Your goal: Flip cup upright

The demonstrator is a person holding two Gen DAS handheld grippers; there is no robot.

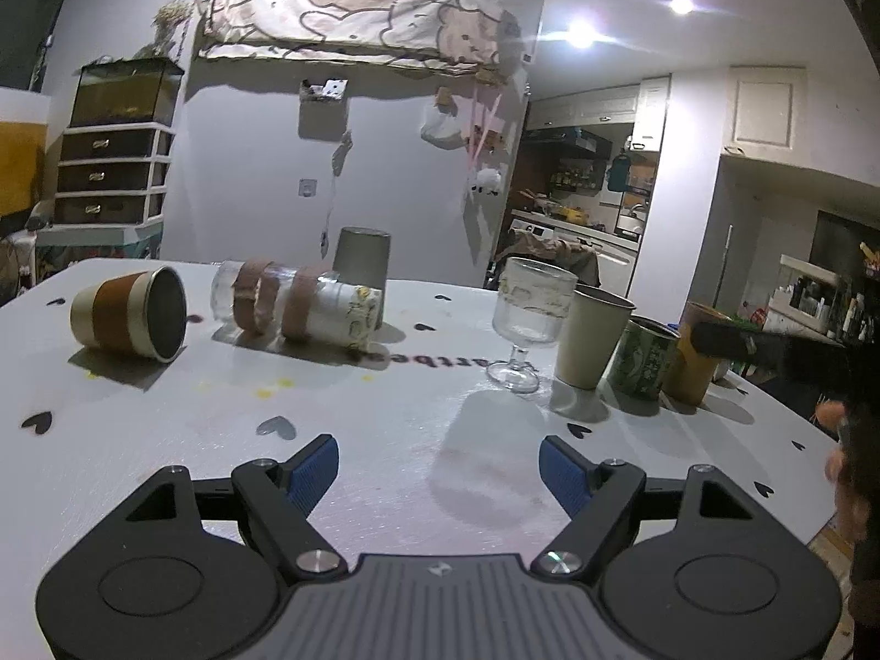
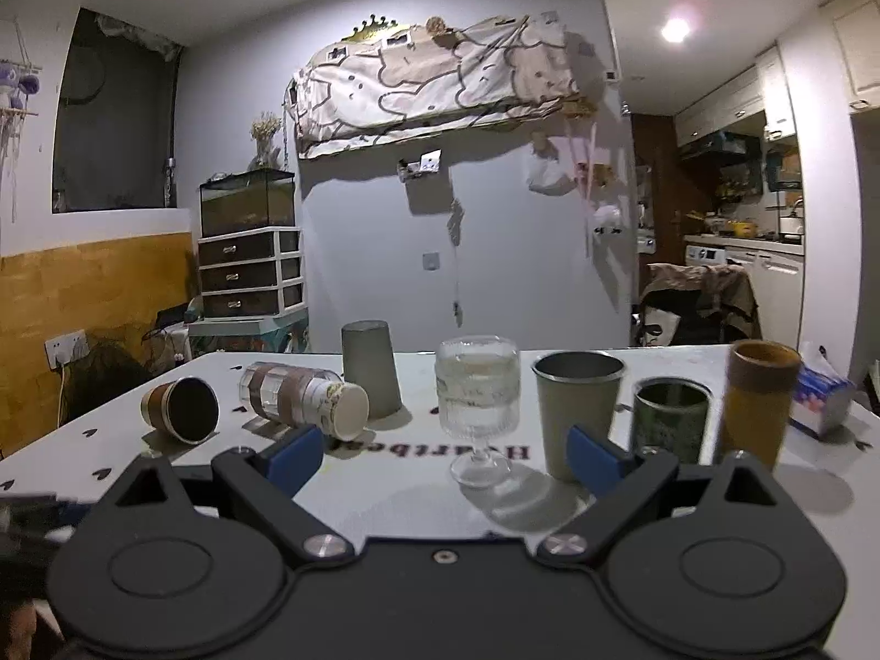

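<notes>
On the white table [image 1: 385, 440] a cream cup with a brown band [image 1: 129, 314] lies on its side at the left; it also shows in the right wrist view [image 2: 179, 410]. A glass tumbler with brown bands [image 1: 264, 302] and a white paper cup [image 1: 341, 316] lie on their sides beside it, mouth to mouth. A grey cup [image 1: 362, 264] stands upside down behind them. My left gripper [image 1: 437, 470] is open and empty, low over the near table. My right gripper [image 2: 445, 454] is open and empty in front of the stemmed glass [image 2: 477, 404].
To the right stand an upright stemmed glass [image 1: 531, 324], a grey cup [image 1: 591, 344], a green cup [image 1: 643, 357] and a tall brown cup [image 1: 693, 355]. A tissue pack [image 2: 822, 399] lies at the far right. The table's right edge [image 1: 825, 522] is close.
</notes>
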